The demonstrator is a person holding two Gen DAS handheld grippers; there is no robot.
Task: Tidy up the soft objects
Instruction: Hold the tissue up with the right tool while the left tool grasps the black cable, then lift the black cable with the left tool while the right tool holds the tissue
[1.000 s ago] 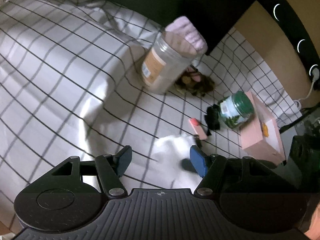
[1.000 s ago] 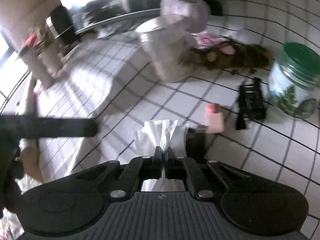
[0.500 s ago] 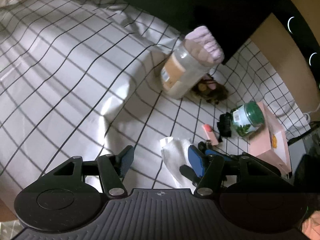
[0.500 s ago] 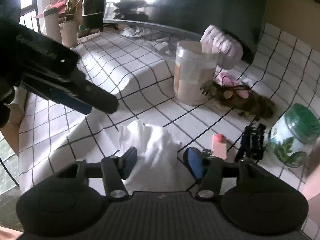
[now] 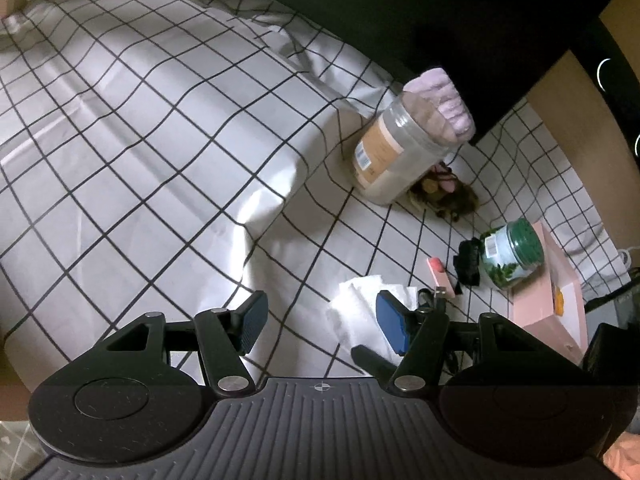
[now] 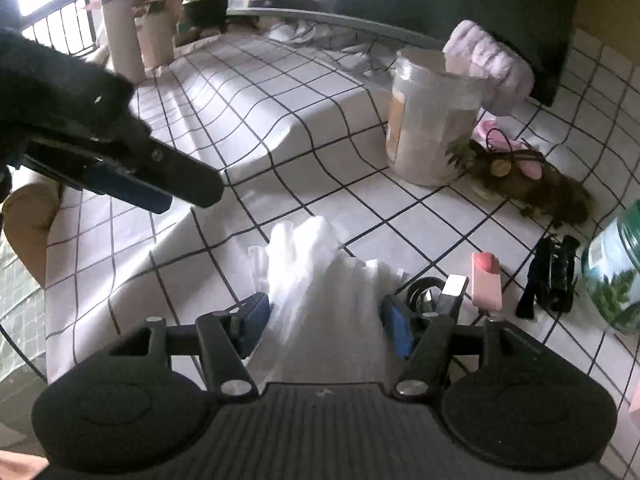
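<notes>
The right gripper (image 6: 326, 322) is standing with its fingers apart, having just been opening, and the white cloth (image 6: 320, 292) is lying loose between them on the checked sheet (image 6: 256, 112). The left gripper (image 5: 320, 320) is hovering with fingers spread over the sheet, the cloth just outside its right finger. At 1 o'clock, a jar (image 6: 430, 128) is holding a lilac towel (image 6: 490, 62).

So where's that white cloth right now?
The white cloth lies on the checked sheet, between the open tongs of the right gripper, with a small pink case just to its right; in the left view it lies beside the left gripper's right tong.
</notes>
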